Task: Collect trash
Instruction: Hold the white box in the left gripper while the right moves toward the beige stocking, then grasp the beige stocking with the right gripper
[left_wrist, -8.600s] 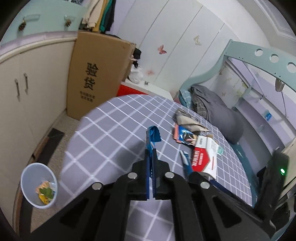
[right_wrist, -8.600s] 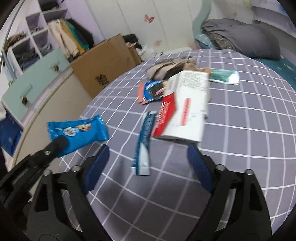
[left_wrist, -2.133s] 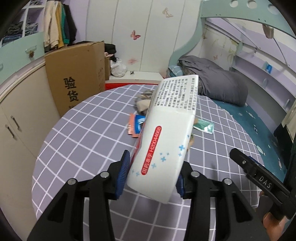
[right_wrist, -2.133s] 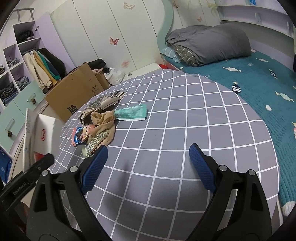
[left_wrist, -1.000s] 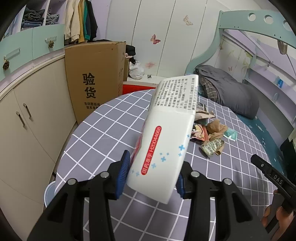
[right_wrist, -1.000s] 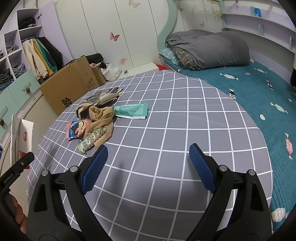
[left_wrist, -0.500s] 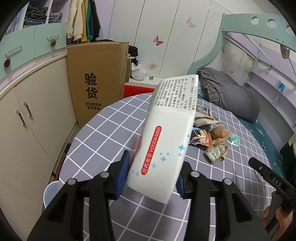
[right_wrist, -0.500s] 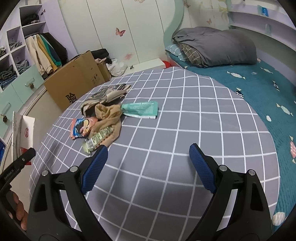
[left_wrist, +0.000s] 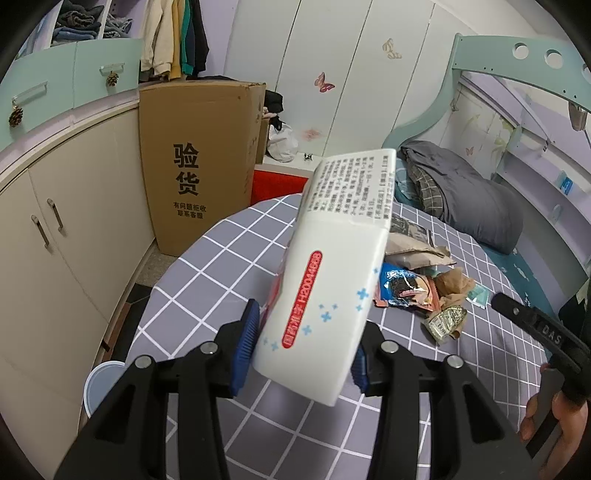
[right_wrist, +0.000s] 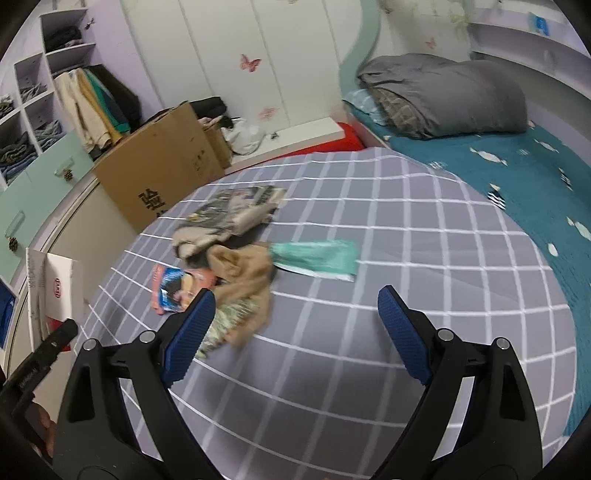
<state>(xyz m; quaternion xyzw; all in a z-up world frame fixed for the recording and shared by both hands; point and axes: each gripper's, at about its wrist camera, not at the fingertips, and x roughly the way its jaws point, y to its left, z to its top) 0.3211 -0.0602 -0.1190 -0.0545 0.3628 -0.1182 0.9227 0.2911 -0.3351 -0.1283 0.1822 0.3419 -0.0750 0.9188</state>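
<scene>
Bedroom setup with a round tabletop (right_wrist: 406, 258) under a grey checked cloth, bed behind it. My left tongs (left_wrist: 303, 347) are clamped on the white cardboard box with red print (left_wrist: 332, 266), pinching its lower end from both sides, so it sticks up tilted over the tabletop's edge. It looks empty and light, with thin walls that would probably cave if squeezed hard, so gripping near a folded edge seems smarter. The pale plastic bin (left_wrist: 101, 384) sits on the floor below left, so I'd guess that's where it goes. My right tongs (right_wrist: 295, 328) are wide open and empty, hovering by the leftover pile: blue snack wrapper (right_wrist: 173, 286), crumpled tan paper (right_wrist: 247, 273), teal sachet (right_wrist: 317, 256). All floppy, slippery stuff, so pinch at a bunched fold.
</scene>
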